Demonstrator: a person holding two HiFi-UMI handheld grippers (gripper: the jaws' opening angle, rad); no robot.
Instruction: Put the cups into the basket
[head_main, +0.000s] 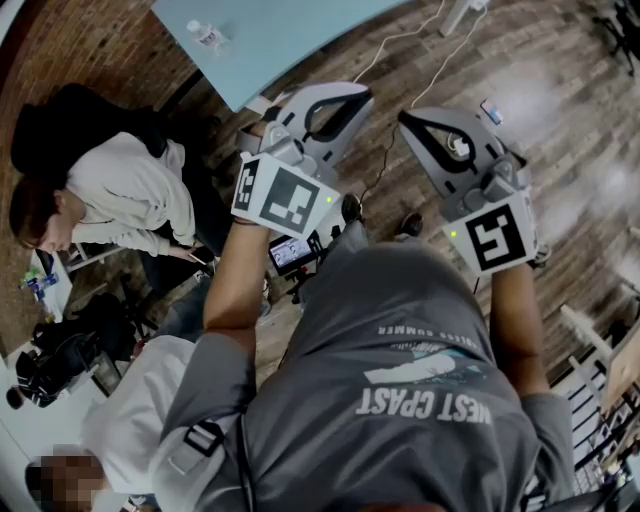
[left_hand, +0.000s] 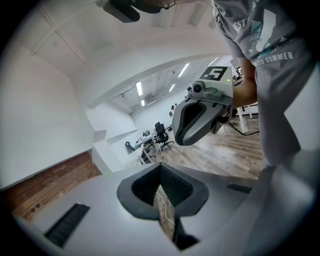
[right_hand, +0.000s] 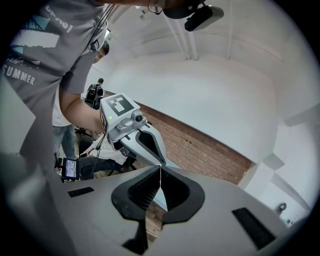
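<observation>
Wood-plank floor (head_main: 570, 110) fills most of the head view; a brick wall (right_hand: 210, 150) under pale plaster closes the room on one side.

Light blue table (head_main: 290, 40): top of the head view, only part of it in frame. A clear water bottle (head_main: 208, 36) lies on it near its left edge.

Gray T-shirt (head_main: 400, 400): mine, seen from above, with both my forearms raised in front of it.

Seated person (head_main: 125, 185): white top, head bent, on the floor side left of the table. A second person in white (head_main: 130, 420) is at the lower left corner of the head view.

Left hand-held gripper (left_hand: 161, 167): held up in front of my chest, pointing away from me. Its jaws are pressed together at the tips, with nothing between them; floor shows through the narrow slit lower down. Its marker cube (head_main: 285, 195) faces the head camera.

Right hand-held gripper (right_hand: 160, 169): level with the left one and near it, not touching. Its jaws are likewise pressed together at the tips and hold nothing. Its marker cube (head_main: 495, 235) sits over my right wrist.

Small lit screen (head_main: 292, 252): just below the left cube.

Cups and basket: outside all three views, so I cannot tell where they are.
</observation>
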